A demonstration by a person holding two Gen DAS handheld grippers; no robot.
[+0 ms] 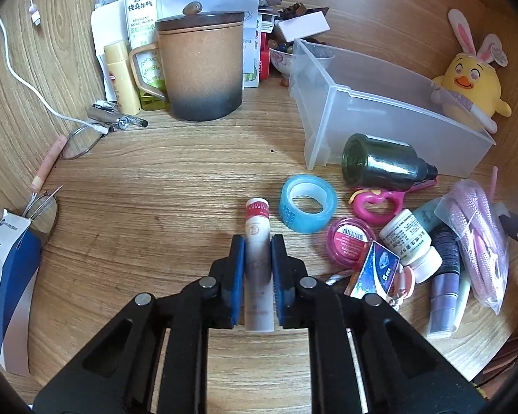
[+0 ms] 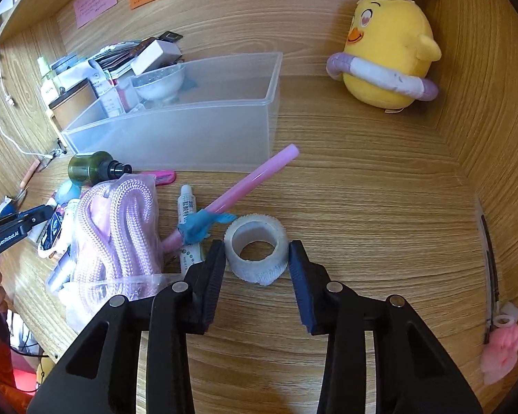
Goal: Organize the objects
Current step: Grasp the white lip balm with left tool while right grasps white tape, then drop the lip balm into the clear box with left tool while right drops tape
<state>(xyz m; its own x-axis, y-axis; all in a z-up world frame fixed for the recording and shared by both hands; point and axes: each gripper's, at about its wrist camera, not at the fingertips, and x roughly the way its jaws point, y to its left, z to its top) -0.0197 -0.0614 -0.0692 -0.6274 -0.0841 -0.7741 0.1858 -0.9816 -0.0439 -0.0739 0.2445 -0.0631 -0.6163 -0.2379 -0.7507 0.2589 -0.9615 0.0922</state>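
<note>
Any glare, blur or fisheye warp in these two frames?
Left wrist: sharp, dark corner vignette, desk edge bowed, small highlights on the green bottle. Right wrist: equally sharp, wood grain curves strongly, soft even light, faint shadow under the white tape roll.

Left gripper (image 1: 256,241) jaws clamped narrow; right gripper (image 2: 256,246) jaws spread.

Surface: light wood-grain desk (image 1: 162,179). Landmark: translucent plastic rectangular bin (image 1: 380,110). Left of bin, a brown lidded ceramic mug (image 1: 200,65). In front of bin, a dark green glass bottle (image 1: 383,162) lying on its side, with a blue tape roll (image 1: 307,203) just beyond. Right of bin, a yellow plush chick (image 2: 386,55).
</note>
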